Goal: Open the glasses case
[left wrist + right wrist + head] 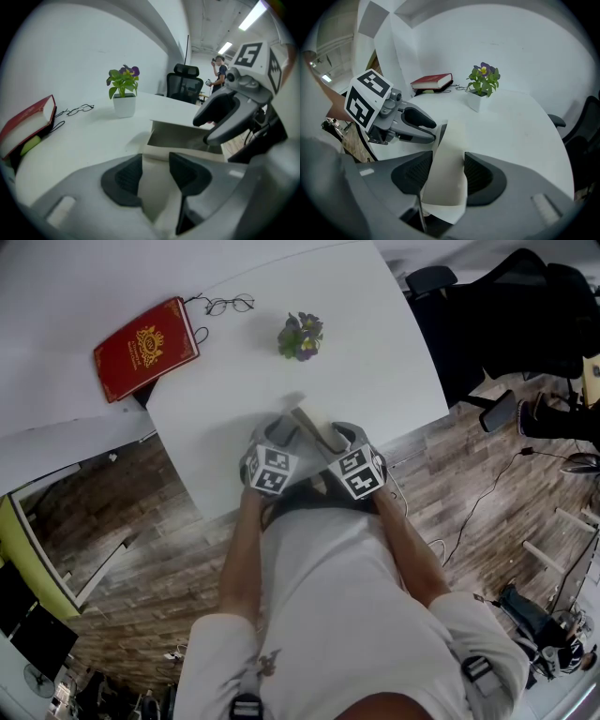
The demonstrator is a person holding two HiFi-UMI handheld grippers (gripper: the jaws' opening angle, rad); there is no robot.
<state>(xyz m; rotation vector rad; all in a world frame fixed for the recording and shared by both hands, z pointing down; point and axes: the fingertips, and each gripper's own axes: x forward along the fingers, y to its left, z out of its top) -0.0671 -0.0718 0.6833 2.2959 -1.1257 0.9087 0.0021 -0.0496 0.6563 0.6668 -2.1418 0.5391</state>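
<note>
In the head view, the beige glasses case (pixel 312 424) lies at the tabletop's (pixel 375 362) near edge, between the left gripper (pixel 278 442) and the right gripper (pixel 339 442). A red book (pixel 145 348) overhangs the far left corner, with spectacles (pixel 230 304) and a potted plant (pixel 300 336) beside it.

In the left gripper view, that gripper's jaws are clenched on a panel of the case, whose box stands open beyond.

In the right gripper view, the pads are clamped on the case's raised flap.
</note>
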